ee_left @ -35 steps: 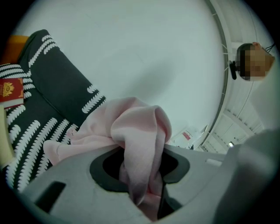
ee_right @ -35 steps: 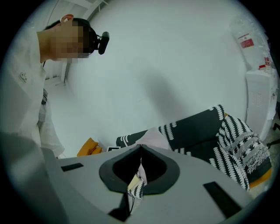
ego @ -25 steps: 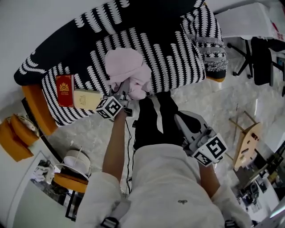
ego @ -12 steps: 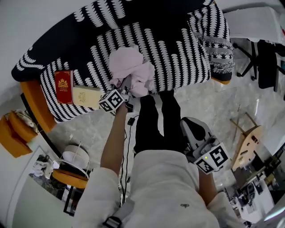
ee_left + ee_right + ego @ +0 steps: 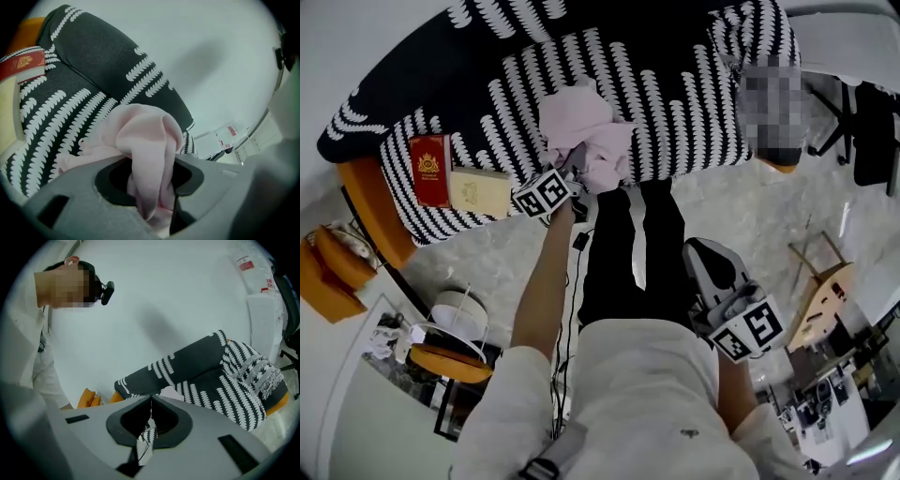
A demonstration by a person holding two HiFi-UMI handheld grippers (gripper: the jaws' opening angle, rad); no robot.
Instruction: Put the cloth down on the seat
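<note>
Pink cloth (image 5: 581,136) is seen bunched in a soft heap at the front edge of a sofa seat (image 5: 675,103), which is draped in a black cover patterned with white leaf-like rows. One fold of the cloth is pinched between the jaws of the left tool (image 5: 575,176), which is held out at the end of the person's outstretched left arm and angled down toward the seat. In the left gripper view the fold is seen rising between the two jaws, while the rest of the fabric spills to the left over the patterned cover. A red book (image 5: 429,169) and a cream book (image 5: 480,192) are laid side by side on the seat, to the left of the cloth and apart from it. The right tool (image 5: 701,251) is held low beside the person's right leg, above the pale marble floor (image 5: 750,206) and well apart from the cloth; its jaws are pressed together at the tips, with nothing held between them.
</note>
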